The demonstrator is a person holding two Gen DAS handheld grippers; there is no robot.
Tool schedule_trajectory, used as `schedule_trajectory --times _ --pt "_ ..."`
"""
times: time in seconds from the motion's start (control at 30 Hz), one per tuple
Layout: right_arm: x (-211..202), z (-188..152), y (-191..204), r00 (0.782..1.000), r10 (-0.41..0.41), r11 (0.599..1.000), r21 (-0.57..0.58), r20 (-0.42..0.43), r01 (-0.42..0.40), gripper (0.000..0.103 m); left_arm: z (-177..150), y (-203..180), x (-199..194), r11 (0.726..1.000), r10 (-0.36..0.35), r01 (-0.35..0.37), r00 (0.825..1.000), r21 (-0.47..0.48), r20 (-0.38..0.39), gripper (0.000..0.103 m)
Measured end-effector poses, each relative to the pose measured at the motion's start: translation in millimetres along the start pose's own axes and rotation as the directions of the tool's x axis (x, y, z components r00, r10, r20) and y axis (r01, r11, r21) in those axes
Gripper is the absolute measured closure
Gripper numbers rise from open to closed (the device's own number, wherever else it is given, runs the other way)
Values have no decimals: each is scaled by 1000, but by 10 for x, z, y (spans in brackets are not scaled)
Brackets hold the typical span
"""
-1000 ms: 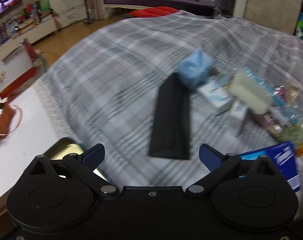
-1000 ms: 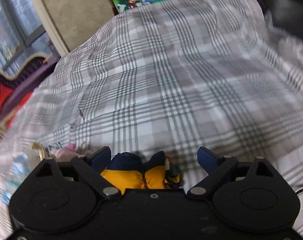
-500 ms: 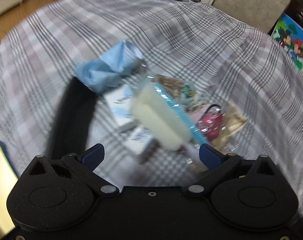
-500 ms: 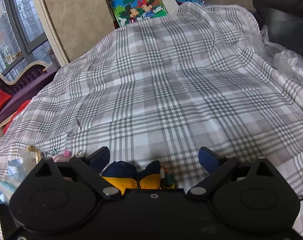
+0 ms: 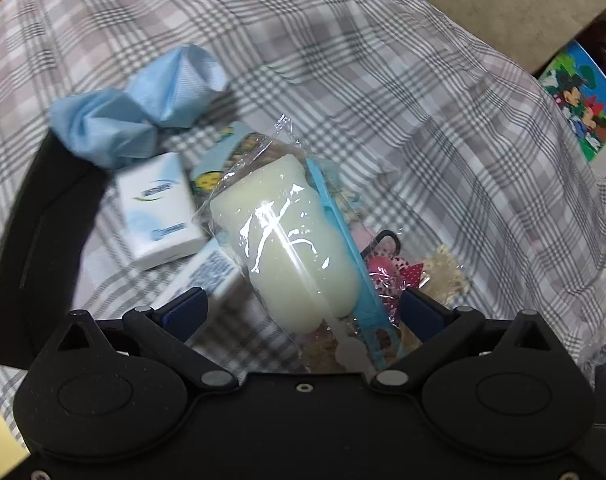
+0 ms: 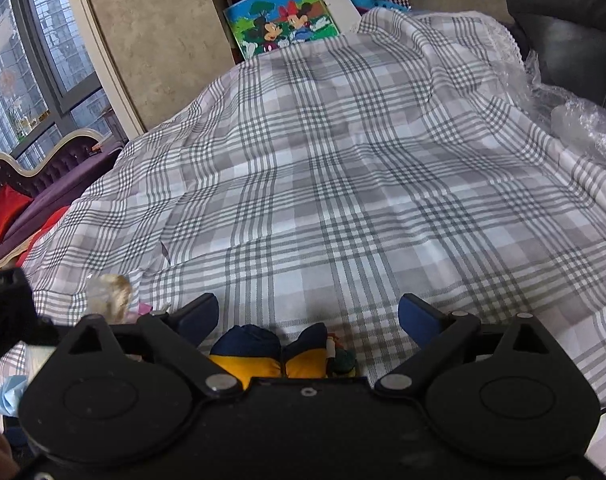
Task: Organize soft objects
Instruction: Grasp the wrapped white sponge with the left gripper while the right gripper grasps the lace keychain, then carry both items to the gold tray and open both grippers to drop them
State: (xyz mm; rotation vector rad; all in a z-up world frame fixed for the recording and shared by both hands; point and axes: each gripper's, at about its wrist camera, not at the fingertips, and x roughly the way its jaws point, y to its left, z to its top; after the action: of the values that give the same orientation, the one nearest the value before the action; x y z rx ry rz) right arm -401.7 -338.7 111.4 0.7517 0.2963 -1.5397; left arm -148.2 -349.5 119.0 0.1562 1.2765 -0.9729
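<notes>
The left gripper (image 5: 301, 312) is spread wide, its blue-padded jaws standing either side of a pale yellow sponge sealed in a clear crinkly plastic bag (image 5: 291, 248) without visibly touching it. The sponge looks rounded and springy, and the film over it is glossy and slippery, so the jaws should probably close on the thick middle of the foam, not on the loose wrap, and squeeze gently until the foam gives.

Along the sponge's right side runs a turquoise plastic strip (image 5: 345, 240); just beyond that lie a pink dotted item in cellophane (image 5: 391, 276) and something beige and crumbly-looking (image 5: 447, 272). To the left sit two small white tissue packs (image 5: 159, 220), smooth and boxy; a crumpled light-blue non-woven cloth (image 5: 143, 116) lies farther off, resting on the curved edge of a flat black folded piece (image 5: 35, 224). All of it sits in a pile on a grey-and-white plaid cloth (image 5: 383, 80).

The right gripper (image 6: 307, 320) is also spread and holds nothing. It hovers over a navy-and-yellow stuffed fabric toy (image 6: 271, 354), which lies near, between the jaws and partly hidden under the gripper body. Far beyond, the plaid cloth stretches bare to a bright cartoon picture board (image 6: 283, 20).
</notes>
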Motion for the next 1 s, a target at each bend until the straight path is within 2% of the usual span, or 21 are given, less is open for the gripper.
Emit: schedule_trajectory --times 0.07,0.17,0.23,0.27,0.33,0.4,0.53,0.7,0.87,1.0 --pt "-2 -6 1 1000 -3 1000 -1 8 3 6 12 -25 23 1000 -23 23 1000 1 -10 10" --pt "-27 -14 2 1000 1 1000 1 27 -1 6 39 -55 84 995 -96 96 994 -6 -44 26" --pt "-35 -17 3 1000 9 1000 4 29 -9 6 66 -92 86 990 -138 138 989 -6 -60 48" --pt "-35 -15 0 1000 11 1000 8 29 -11 6 75 -123 71 989 -148 148 987 3 -60 49" --pt "-31 -14 -12 1000 10 1000 17 29 -11 6 88 -232 13 993 -101 103 994 53 -36 53" --pt "-28 -11 -31 999 9 999 32 31 -10 6 88 -336 -58 992 -61 61 998 114 -6 54" --pt "-18 -4 -60 999 10 999 52 32 -12 6 137 -413 -253 983 -57 55 998 174 8 54" --pt "-20 -13 -25 999 29 999 30 28 -30 6 197 -411 -523 968 1 -12 999 249 45 54" --pt "-13 -54 122 995 104 993 -60 -3 -104 6 158 -198 -676 949 91 -98 995 300 37 54" --pt "-49 -106 317 984 177 971 -159 -9 -176 5 60 84 -752 941 159 -159 987 299 24 54"
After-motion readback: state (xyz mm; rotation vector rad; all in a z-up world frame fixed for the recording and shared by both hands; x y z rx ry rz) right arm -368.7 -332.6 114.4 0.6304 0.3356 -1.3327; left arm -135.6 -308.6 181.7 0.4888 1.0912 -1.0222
